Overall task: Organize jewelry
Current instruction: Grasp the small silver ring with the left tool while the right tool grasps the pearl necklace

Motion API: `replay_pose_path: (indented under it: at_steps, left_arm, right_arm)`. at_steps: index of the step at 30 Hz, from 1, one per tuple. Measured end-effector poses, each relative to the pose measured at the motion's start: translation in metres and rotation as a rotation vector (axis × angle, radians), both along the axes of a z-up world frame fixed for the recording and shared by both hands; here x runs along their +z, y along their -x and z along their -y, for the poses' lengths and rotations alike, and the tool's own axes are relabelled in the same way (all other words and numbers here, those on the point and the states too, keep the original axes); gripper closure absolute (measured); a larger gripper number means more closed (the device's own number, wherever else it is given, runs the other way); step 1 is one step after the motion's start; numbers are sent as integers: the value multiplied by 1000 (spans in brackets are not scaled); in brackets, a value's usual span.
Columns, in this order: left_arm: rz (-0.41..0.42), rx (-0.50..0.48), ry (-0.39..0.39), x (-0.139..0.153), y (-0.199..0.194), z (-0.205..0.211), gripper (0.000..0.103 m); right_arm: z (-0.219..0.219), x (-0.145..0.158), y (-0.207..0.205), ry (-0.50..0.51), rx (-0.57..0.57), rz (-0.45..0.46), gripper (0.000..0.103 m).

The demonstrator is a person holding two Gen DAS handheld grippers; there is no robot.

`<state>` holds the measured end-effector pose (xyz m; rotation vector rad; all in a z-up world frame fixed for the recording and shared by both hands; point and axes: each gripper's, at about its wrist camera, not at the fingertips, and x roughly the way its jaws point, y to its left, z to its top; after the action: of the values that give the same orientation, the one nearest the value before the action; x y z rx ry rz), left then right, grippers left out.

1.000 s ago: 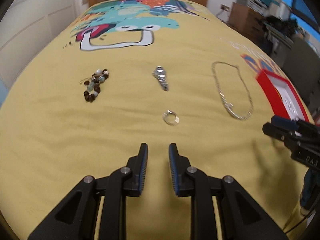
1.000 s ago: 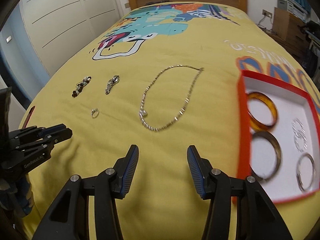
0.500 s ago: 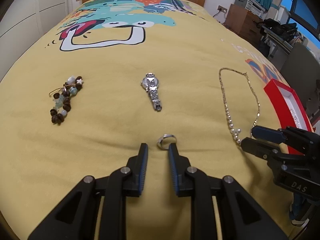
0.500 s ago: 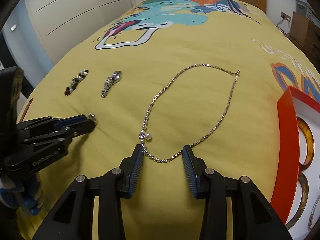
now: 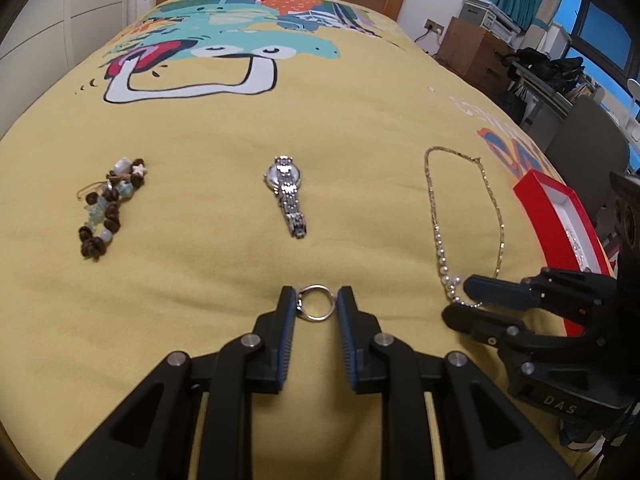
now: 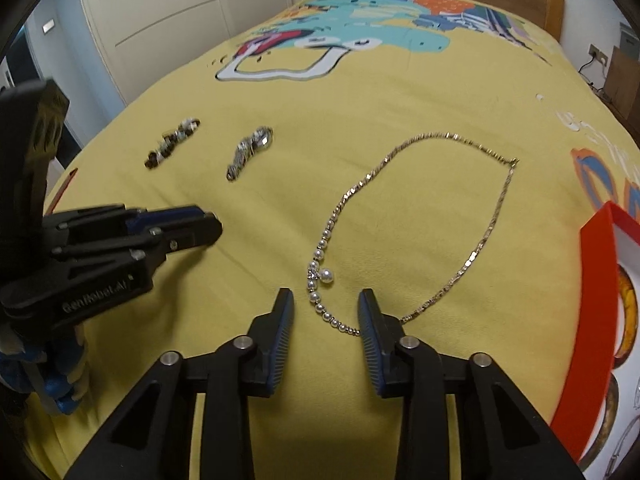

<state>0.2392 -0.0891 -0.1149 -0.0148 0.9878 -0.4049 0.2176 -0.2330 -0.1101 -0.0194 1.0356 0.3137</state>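
We are looking down on a bed covered by a yellow bedspread (image 5: 224,128) with a bright cartoon print, jewelry laid out across it. Our left claw (image 5: 316,300) is standing with a narrow gap between its blue-padded fingers, and a thin silver ring (image 5: 317,302) is lying flat in that gap; we cannot tell whether the pads are touching it. Our right claw (image 6: 325,305) is closing, its jaws straddling the pearl end of a long gold-toned chain necklace (image 6: 486,236); the pads are not pressing the beads. The necklace is lying in an open loop, its near end strung with small white pearls and one larger pearl drop. Farther up the bed, a silver link-band watch (image 5: 289,194) is lying straight, and to its left a bunched bracelet (image 5: 107,208) of brown, white and pale blue beads. At the right edge, a red-rimmed box (image 6: 596,320) with a white lining is holding bangles.
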Motion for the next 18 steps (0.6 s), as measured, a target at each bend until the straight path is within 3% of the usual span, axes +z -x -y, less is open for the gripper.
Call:
replay_pose_path:
  at_steps: [7,11,18]
  left_arm:
    - [-1,-37,-5,-4,6,8,85]
    - [5,-40,3,4,13,4,85]
    - [30,-24,10,28,28,-11,85]
  right_arm:
    - [-11,-7,-10,-16,50,-35,97]
    - [-12,-4,-10,-50,37,-33,97]
    - [10,28,6,-293,-44,-10,98]
